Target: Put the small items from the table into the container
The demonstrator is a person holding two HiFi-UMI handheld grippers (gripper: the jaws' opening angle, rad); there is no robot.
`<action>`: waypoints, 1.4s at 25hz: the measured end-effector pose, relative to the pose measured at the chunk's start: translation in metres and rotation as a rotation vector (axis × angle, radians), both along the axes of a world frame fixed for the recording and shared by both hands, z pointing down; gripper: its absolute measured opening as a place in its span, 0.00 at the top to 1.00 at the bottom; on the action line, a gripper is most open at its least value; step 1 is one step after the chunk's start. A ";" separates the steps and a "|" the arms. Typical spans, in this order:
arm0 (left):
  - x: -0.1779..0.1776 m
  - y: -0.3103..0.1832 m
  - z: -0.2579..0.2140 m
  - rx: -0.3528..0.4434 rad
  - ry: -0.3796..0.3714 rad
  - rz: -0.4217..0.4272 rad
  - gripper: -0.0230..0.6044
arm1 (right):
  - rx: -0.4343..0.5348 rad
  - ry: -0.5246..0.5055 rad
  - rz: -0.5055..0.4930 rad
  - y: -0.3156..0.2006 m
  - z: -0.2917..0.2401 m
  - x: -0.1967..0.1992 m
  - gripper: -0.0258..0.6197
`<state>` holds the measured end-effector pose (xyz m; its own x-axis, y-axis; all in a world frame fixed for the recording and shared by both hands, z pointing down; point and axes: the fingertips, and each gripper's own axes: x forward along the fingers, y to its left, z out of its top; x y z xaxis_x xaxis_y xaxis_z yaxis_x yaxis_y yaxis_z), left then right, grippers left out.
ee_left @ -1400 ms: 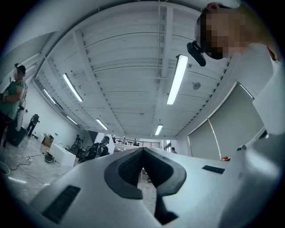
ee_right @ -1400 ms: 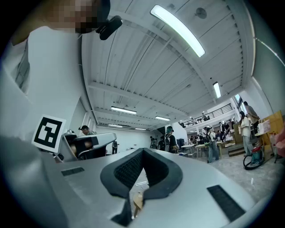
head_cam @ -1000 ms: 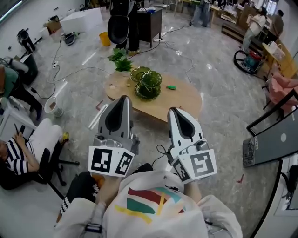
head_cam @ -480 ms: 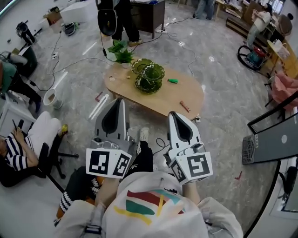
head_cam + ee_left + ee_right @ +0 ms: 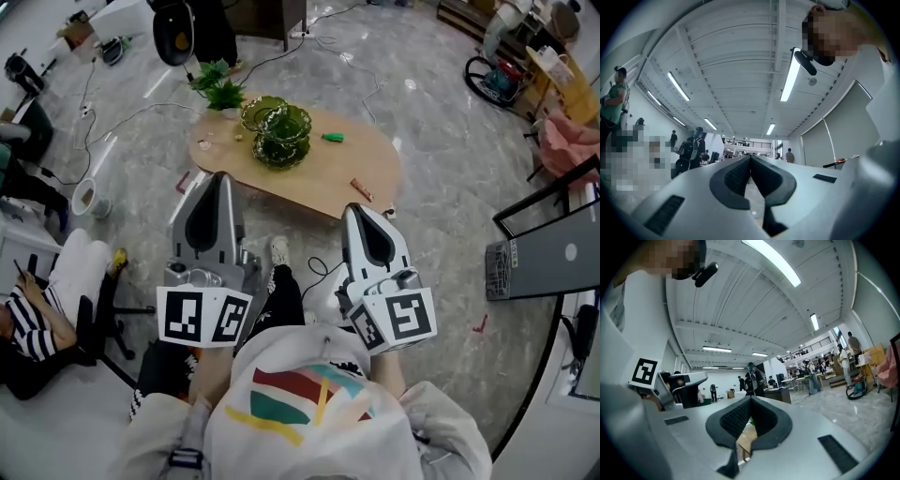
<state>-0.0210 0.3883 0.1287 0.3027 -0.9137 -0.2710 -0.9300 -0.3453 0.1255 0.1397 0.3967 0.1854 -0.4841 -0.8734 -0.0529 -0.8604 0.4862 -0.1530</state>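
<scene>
Short of the table (image 5: pixel 375 173) | left gripper (image 5: pixel 221 180) jaws clenched empty | right gripper (image 5: pixel 360 211) likewise

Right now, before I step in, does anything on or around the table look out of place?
Nothing spilled or broken. The brown bar lies right at the table's near edge, and a small red piece lies on the floor beside the table's left end; it may have fallen off.

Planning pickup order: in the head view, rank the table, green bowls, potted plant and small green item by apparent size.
table
green bowls
potted plant (farther back, so only roughly below the bowls)
small green item
</scene>
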 end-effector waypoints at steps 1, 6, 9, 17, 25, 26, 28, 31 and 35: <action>0.000 -0.004 0.005 -0.014 -0.002 0.004 0.95 | -0.008 -0.009 -0.003 -0.005 0.002 -0.001 0.94; -0.007 -0.027 0.012 -0.031 -0.013 0.002 0.95 | -0.008 0.006 -0.020 -0.030 0.006 -0.015 0.94; -0.015 -0.050 0.016 -0.038 -0.007 -0.005 0.95 | -0.019 0.005 -0.027 -0.054 0.011 -0.022 0.94; -0.030 -0.135 0.026 -0.029 -0.011 0.029 0.95 | 0.034 0.073 -0.057 -0.143 0.005 -0.059 0.94; -0.068 -0.285 0.027 -0.034 -0.021 0.061 0.95 | -0.002 0.092 -0.030 -0.287 0.002 -0.093 0.94; -0.074 -0.303 0.025 -0.033 -0.025 0.065 0.95 | -0.003 0.094 -0.025 -0.305 -0.002 -0.097 0.94; -0.087 -0.338 0.023 -0.033 -0.026 0.069 0.95 | -0.005 0.091 -0.015 -0.340 -0.007 -0.105 0.94; -0.107 -0.386 0.020 -0.028 -0.031 0.071 0.95 | -0.014 0.070 -0.006 -0.388 -0.009 -0.118 0.94; -0.129 -0.428 0.020 -0.022 -0.038 0.058 0.95 | -0.042 0.057 0.007 -0.429 -0.003 -0.130 0.94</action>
<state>-0.1498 -0.0401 0.1490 0.3649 -0.8999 -0.2388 -0.9128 -0.3963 0.0986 0.0099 -0.0327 0.1827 -0.4788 -0.8779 0.0116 -0.8719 0.4739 -0.1238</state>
